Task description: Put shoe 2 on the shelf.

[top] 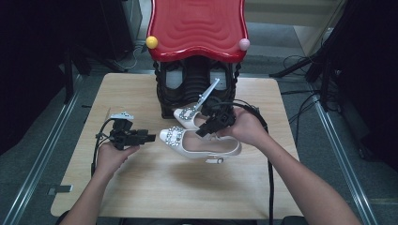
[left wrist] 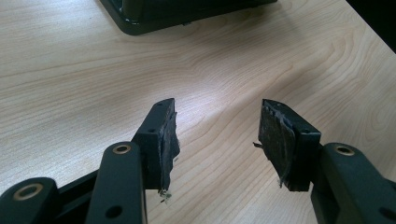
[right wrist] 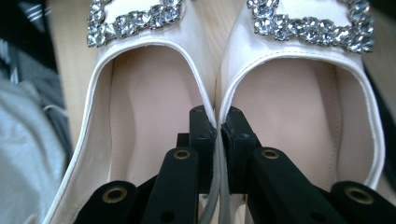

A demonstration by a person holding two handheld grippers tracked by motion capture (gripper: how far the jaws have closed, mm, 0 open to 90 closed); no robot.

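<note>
- Where the right gripper meets the pair of white shoes, its jaws are closed narrow on the two inner side walls pressed together; in the right gripper view one jaw sits inside each shoe, with both thin rims pinched between the pads.
- From the high view, the pair sits near the centre of the table, at about 6 o'clock from the rack; whether the soles touch the tabletop cannot be told.
- The far shoe is largely hidden behind the near shoe and the right hand; only its jewelled toe and thin heel show.
- Both crystal buckles are cut off at the top edge of the right gripper view.
- The left gripper lies at 9 o'clock from the shoes, apart from them, with its jaws wide and nothing between them; bare wood shows between the worn pads.
- The rack's red top hides most of what stands beneath; the dark shapes there are hard to make out.
</note>
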